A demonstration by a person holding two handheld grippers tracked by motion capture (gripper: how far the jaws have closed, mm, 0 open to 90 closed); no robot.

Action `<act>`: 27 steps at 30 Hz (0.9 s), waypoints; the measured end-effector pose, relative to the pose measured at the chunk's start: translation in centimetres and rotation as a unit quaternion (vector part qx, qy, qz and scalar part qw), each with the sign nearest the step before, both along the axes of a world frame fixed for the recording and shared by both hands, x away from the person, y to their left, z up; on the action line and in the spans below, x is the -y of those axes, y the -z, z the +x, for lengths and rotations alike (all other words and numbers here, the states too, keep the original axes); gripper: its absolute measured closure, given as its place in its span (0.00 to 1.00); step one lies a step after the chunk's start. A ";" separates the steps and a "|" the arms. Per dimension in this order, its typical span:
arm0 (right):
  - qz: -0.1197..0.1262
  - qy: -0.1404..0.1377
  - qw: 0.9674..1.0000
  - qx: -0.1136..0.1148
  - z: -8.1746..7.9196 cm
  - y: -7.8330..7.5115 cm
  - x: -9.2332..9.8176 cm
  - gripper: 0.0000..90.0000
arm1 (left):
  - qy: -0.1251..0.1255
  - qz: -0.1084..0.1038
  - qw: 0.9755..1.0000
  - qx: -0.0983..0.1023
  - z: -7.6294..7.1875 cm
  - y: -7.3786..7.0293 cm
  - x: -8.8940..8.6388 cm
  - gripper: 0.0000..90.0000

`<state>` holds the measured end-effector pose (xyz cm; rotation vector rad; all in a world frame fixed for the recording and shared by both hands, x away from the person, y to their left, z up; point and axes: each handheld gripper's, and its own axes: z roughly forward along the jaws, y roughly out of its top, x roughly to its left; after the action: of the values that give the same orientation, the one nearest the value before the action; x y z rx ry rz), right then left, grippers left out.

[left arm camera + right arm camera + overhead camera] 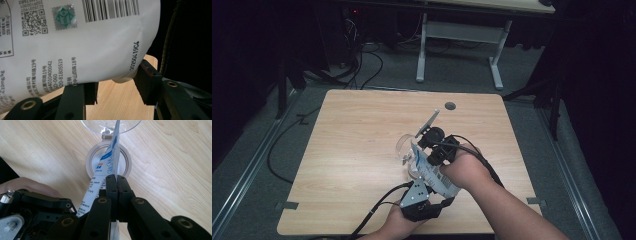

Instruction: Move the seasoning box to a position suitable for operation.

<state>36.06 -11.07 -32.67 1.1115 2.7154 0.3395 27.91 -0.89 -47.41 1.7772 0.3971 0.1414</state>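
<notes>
In the high view my left gripper [424, 192] is sitting nearest me at the table's [362, 150] front edge, and its own view is showing its jaws set part-way apart around the bottom of the white printed pouch [82, 42], one pad meeting the pouch's edge beside the date code and the other lying against its lower face, so I am reading that as a hold on the pouch. Just beyond it, my right hand is gripping the right gripper [117, 183], whose jaws are standing pressed tight together on the thin upper edge of the pouch [110, 160], with the pouch running up between them. The pouch [432, 172] is hanging off the table between the two grippers, near the middle and toward the front. Past its top edge, a clear jar [110, 125] is lying on its side on the wood, its hinged round lid [109, 162] resting open directly behind the pouch.
</notes>
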 end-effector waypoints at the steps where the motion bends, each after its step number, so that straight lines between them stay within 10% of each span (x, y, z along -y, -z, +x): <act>1: 0.000 0.000 1.000 0.000 0.0 0.0 0.0 1.00 | 0.000 0.000 1.000 0.000 0.0 0.0 0.0 0.63; 27: 0.005 0.004 1.000 -0.001 0.0 0.0 0.0 1.00 | -0.001 0.000 1.000 0.001 0.0 0.0 0.0 0.63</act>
<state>36.02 -11.09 -32.65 1.1245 2.7127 0.3514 27.91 -0.90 -47.39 1.7762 0.3972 0.1440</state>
